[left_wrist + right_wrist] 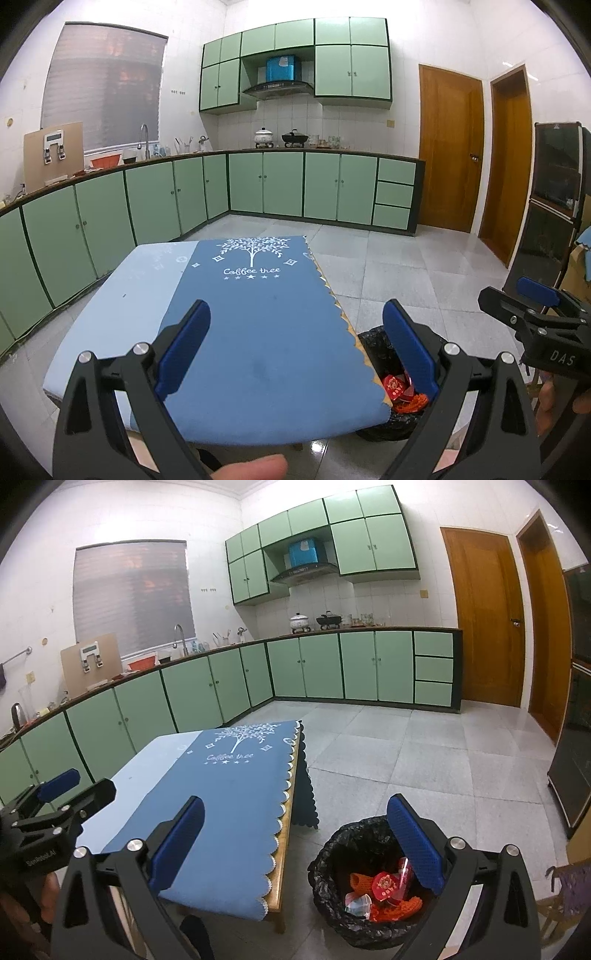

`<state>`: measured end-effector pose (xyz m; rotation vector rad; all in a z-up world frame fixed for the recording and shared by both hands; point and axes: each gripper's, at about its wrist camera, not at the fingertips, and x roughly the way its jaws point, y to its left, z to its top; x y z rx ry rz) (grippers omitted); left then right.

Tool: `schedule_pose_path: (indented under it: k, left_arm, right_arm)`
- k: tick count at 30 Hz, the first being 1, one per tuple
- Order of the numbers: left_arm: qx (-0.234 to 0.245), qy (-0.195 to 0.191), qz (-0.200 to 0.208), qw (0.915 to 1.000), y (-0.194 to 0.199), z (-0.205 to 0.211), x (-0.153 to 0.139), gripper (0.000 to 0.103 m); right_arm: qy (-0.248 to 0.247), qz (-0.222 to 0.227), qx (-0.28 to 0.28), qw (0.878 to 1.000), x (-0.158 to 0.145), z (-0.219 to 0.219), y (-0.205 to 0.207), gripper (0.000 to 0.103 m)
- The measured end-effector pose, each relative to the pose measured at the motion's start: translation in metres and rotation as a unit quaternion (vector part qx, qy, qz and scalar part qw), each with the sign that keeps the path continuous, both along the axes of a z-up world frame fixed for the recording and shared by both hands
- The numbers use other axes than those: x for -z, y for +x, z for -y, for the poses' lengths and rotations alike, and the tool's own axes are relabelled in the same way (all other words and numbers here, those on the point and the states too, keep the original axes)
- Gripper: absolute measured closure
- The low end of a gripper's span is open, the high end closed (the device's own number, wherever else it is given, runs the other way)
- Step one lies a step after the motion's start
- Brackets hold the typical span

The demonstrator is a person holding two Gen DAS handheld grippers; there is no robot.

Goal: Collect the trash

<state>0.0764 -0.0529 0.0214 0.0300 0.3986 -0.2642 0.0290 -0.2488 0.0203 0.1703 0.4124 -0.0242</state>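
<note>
Both your grippers are spread wide with nothing between the blue pads. Your left gripper [297,345] hangs over the near end of the table [147,295], above its blue cloth [266,332], which reads "Coffee tree" under a white tree print. Your right gripper [295,840] sits off the table's right edge, its right finger above the bin [328,878], its left finger over the cloth's scalloped hem. The bin stands on the tiled floor [424,768] just beside the table's near right corner, lined with a black bag. The trash [384,890] lies inside it: red wrappers, a crumpled pale scrap and something orange and knitted-looking. The cloth itself carries no loose items. Green cabinets [280,184] run along the far walls.
</note>
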Motion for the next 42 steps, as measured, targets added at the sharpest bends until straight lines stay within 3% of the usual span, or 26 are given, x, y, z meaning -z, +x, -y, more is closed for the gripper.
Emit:
schedule_pose_path:
  k: [42]
  left_arm:
    - [-0.012, -0.003, 0.002, 0.9999, -0.0008, -0.0067, 0.0030, 0.011]
  right_arm:
    - [-0.001, 0.003, 0.001, 1.000, 0.0013, -0.0032, -0.0022, 0.006]
